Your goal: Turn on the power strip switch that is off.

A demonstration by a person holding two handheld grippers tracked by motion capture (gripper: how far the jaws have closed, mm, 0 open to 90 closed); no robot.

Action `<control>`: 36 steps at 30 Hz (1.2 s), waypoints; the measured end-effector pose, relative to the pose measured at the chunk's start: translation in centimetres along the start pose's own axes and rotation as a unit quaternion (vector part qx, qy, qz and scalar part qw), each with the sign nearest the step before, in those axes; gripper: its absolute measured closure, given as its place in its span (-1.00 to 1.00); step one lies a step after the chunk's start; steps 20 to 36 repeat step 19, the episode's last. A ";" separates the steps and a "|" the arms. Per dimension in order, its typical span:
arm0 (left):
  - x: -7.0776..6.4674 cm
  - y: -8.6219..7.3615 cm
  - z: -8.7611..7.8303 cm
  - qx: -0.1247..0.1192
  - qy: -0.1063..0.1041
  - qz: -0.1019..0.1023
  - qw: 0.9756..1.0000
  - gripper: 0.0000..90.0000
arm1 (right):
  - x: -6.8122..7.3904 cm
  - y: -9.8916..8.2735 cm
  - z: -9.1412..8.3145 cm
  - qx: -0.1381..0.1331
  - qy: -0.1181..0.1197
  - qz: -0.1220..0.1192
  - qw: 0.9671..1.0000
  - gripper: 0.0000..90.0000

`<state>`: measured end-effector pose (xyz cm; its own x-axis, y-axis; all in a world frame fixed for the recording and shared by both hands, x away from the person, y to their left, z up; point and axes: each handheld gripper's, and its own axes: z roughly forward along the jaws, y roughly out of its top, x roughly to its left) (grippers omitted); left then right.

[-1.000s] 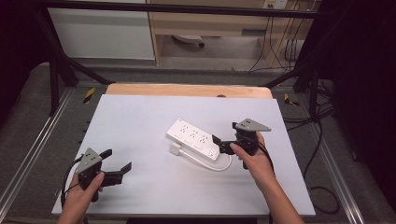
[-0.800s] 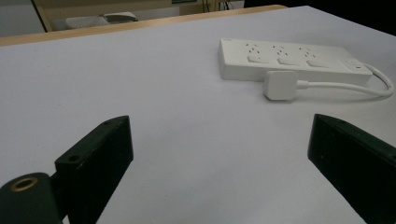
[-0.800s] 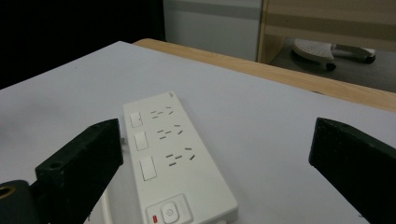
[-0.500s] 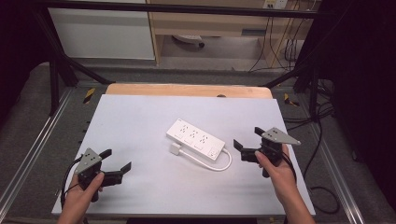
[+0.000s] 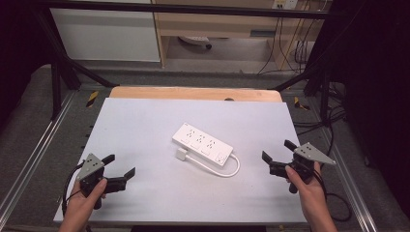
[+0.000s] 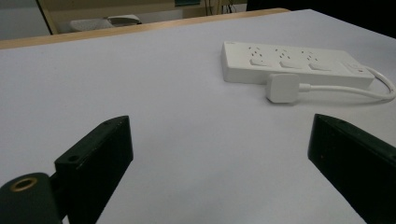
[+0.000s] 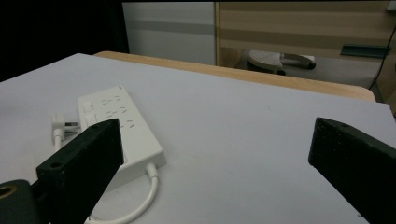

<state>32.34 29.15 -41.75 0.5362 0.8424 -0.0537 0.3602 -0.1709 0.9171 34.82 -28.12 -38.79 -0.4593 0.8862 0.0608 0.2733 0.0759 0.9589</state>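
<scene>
A white power strip [image 5: 203, 143] lies flat near the middle of the white table [image 5: 145, 125], its short cable [image 5: 227, 169] looped round to a white plug [image 5: 181, 154] beside it. The strip [image 6: 289, 65] and plug [image 6: 281, 87] sit ahead and right in the left gripper view; the strip [image 7: 119, 128] lies to the left in the right gripper view. My left gripper [image 5: 119, 166] is open at the table's near left, nothing between its jaws. My right gripper [image 5: 278, 151] is open at the near right, apart from the strip.
A wooden edge [image 5: 193, 93] runs along the table's far side. Metal frame rails [image 5: 38, 145] flank the table. Cables [image 5: 333, 130] hang at the right, and cabinets [image 5: 106, 34] stand behind.
My right gripper has drawn back from the power strip's right end to the table's near right edge. The strip stays in place. The left gripper has not moved.
</scene>
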 end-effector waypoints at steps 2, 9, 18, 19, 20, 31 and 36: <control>0.0 0.0 0.0 0.000 0.000 -0.001 1.000 -0.85 | -0.4 -0.5 -0.2 -0.002 -0.004 0.005 1.000 -0.92; 0.0 0.0 -0.1 -0.002 0.000 -0.002 1.000 -0.85 | -1.3 -2.5 -0.3 0.005 -0.022 0.017 1.000 -0.91; -0.2 0.1 0.0 -0.001 -0.004 0.001 1.000 -0.85 | -1.1 -5.0 1.3 0.076 -0.033 0.012 0.996 -0.91; -0.2 0.1 0.0 -0.001 -0.004 0.001 1.000 -0.85 | -1.2 -5.2 1.6 0.093 -0.041 0.006 0.995 -0.91; -0.2 0.1 0.0 -0.001 -0.004 0.001 1.000 -0.85 | -1.2 -5.2 1.6 0.093 -0.041 0.006 0.995 -0.91; -0.2 0.1 0.0 -0.001 -0.004 0.001 1.000 -0.85 | -1.2 -5.2 1.6 0.093 -0.041 0.006 0.995 -0.91; -0.2 0.1 0.0 -0.001 -0.004 0.001 1.000 -0.85 | -1.2 -5.2 1.6 0.093 -0.041 0.006 0.995 -0.91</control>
